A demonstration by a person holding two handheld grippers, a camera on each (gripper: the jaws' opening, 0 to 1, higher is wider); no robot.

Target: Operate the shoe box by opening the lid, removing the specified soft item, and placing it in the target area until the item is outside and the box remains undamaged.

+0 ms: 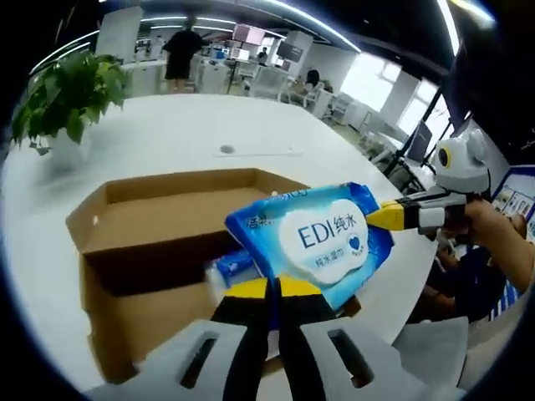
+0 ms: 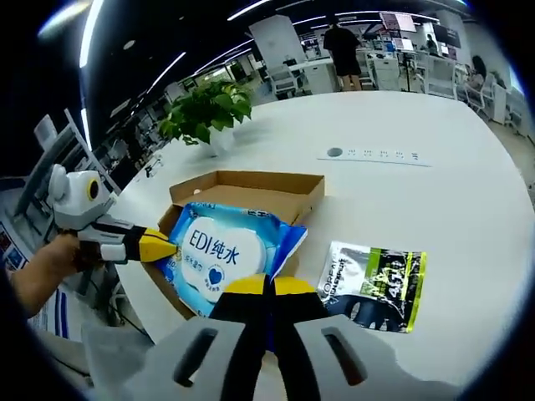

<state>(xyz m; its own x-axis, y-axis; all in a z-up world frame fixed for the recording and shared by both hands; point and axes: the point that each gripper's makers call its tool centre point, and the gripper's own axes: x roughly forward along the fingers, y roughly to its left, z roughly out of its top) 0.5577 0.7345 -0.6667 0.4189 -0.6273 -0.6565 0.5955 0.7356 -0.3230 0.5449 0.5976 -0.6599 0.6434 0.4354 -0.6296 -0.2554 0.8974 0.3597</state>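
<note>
Wet-wipes pack (image 1: 313, 242), blue and white with "EDI" printed on it, sat lifted above the open shoe box (image 1: 167, 242), at lower centre-right of the left gripper view and lower-left of centre in the right gripper view (image 2: 226, 255). You had both claws on it. Left gripper (image 1: 273, 288) was closed down on the pack's near edge, yellow tips pinched together on the wrapper. Right gripper (image 2: 269, 288) looked the same, tips closed on the opposite edge of the pack. In each view the other gripper came in from the side, its yellow tip touching the pack's end.

Box was cardboard, lid already folded back, lying on the white round table (image 1: 184, 142). A second small blue item (image 1: 238, 269) showed inside the box just below the pack, blurred, can't tell what it was. A dark and green foil pouch (image 2: 376, 284) lay on the table to the right of the box. Potted plant (image 1: 71, 92) stood at upper left, well apart. A person (image 1: 180, 50) stood far back in the office.

Risks from here, as judgement: soft wrapper could slip out of an edge pinch if you pulled the two claws apart or released unevenly. Pack hung over the box rim, so dragging it low could catch and tear the cardboard wall. Target area wasn't marked that you could see; dropping onto the foil pouch was possible.
</note>
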